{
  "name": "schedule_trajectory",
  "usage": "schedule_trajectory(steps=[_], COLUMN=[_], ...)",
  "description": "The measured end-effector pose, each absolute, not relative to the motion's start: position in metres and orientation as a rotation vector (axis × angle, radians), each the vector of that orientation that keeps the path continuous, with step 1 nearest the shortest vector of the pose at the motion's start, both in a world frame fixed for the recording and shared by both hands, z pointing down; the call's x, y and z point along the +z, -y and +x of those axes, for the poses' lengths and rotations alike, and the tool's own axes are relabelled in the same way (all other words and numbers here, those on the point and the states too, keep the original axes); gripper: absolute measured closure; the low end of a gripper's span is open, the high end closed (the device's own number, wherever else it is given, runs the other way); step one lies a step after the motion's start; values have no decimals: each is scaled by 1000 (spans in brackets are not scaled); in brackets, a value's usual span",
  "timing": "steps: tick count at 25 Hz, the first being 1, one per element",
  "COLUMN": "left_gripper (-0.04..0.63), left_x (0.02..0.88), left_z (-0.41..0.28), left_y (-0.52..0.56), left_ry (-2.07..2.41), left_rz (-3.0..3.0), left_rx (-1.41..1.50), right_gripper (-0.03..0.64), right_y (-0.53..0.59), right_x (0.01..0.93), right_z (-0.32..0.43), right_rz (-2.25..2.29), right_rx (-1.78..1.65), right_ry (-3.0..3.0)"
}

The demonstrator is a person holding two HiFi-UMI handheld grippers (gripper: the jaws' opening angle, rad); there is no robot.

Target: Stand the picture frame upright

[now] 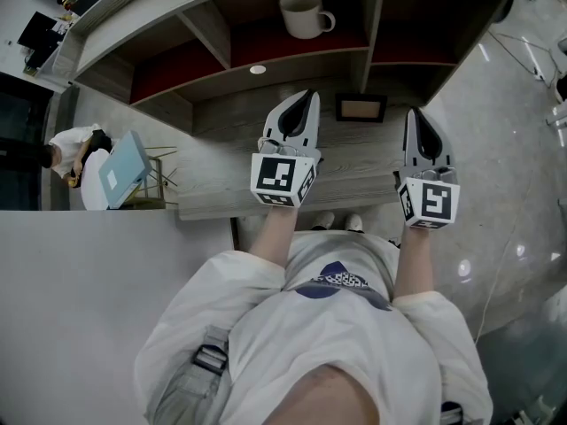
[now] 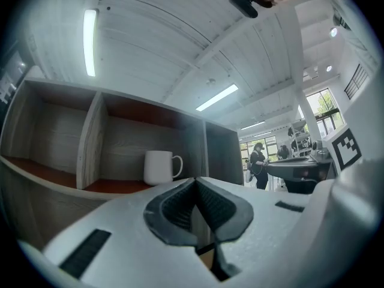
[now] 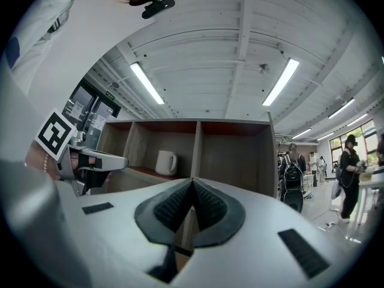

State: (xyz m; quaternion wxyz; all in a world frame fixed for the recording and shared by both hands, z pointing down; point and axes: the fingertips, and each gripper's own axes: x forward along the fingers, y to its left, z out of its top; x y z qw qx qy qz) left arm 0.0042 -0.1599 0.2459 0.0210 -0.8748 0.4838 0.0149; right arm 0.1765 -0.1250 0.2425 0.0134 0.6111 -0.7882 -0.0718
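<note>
While the left gripper [image 1: 306, 96] and the right gripper [image 1: 414, 113] have fingers pressed together, empty, the small dark rectangular picture frame [image 1: 361, 108] sits on the grey wooden desk [image 1: 354, 184] between them. Neither touches it; a white ceramic mug [image 1: 303, 11] stands in the shelf [image 1: 213, 34].

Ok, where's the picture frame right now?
Head view, centre: the picture frame is on the wooden counter, lower in the picture than the mug, between the tips of the left hand-held gripper and the right hand-held gripper, touching neither.
</note>
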Motion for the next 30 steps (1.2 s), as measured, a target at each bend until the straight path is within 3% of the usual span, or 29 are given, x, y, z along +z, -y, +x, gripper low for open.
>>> schedule_trajectory(steps=[30], left_gripper=[589], left_x=[247], left_z=[13], left_y=[158], left_ry=[-1464], left_rz=[-2718], left_rx=[12], right_gripper=[620], right_y=[120], right_x=[237], right_z=[175], right_rz=[1859], right_rx=[-312], right_ry=[2397])
